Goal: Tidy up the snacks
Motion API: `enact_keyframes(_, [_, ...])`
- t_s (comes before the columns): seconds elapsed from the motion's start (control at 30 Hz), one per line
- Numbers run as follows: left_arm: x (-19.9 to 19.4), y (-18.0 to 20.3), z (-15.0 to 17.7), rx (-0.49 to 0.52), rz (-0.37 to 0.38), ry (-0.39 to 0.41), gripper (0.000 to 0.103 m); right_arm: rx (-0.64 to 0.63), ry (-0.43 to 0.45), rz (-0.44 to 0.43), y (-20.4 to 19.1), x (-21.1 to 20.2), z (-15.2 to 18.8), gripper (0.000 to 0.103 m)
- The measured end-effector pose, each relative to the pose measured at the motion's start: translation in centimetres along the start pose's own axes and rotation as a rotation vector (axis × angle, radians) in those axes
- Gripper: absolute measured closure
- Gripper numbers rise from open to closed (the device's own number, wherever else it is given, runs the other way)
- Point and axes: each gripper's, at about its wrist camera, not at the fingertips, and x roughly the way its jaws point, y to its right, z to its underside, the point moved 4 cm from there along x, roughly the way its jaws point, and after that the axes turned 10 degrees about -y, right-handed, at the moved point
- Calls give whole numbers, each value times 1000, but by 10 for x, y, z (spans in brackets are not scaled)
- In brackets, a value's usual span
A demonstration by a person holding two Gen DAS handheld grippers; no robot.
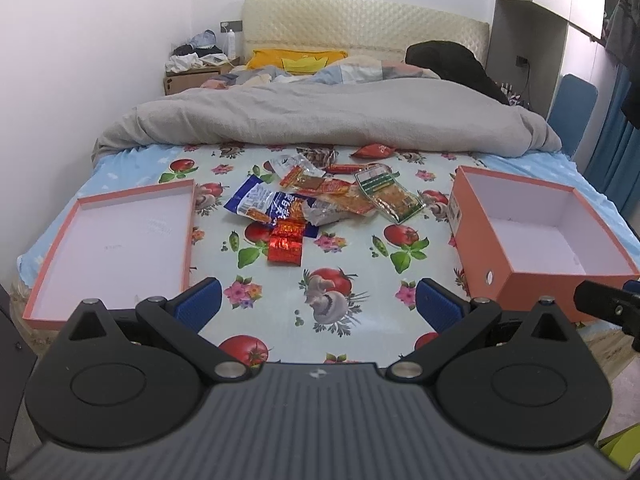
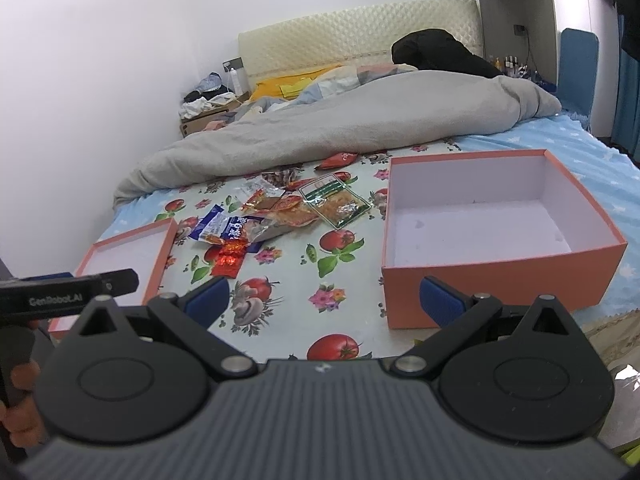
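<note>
A pile of snack packets (image 1: 320, 196) (image 2: 276, 216) lies mid-cloth on the bed: a blue-white bag (image 1: 264, 206), red foil packs (image 1: 285, 245) and a green-edged pack (image 1: 392, 194). One red packet (image 1: 372, 151) sits apart near the blanket. An empty salmon box (image 1: 536, 240) (image 2: 492, 236) stands to the right, and its shallow lid (image 1: 116, 244) (image 2: 128, 256) lies to the left. My left gripper (image 1: 319, 304) hovers open at the cloth's near edge, short of the pile. My right gripper (image 2: 324, 300) is open too, with its right finger in front of the box's near wall. Neither holds anything.
A grey blanket (image 1: 328, 120) is bunched across the bed behind the snacks, with pillows and a dark garment (image 1: 448, 60) by the headboard. A cluttered nightstand (image 1: 196, 68) stands at back left and a blue chair (image 1: 572, 100) at right. The fruit-print cloth (image 1: 352, 256) shows bare between the lid, pile and box.
</note>
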Motion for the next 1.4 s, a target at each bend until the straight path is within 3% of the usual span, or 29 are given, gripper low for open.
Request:
enact_keyframes(0.6, [42,-3,-15,1,1,-34,0,1,11,2,0,37,-14,0])
enact_keyframes(1.4, [147,-26,-58,18,-31,-140,0,-57,-45,1,-18,120,-52,2])
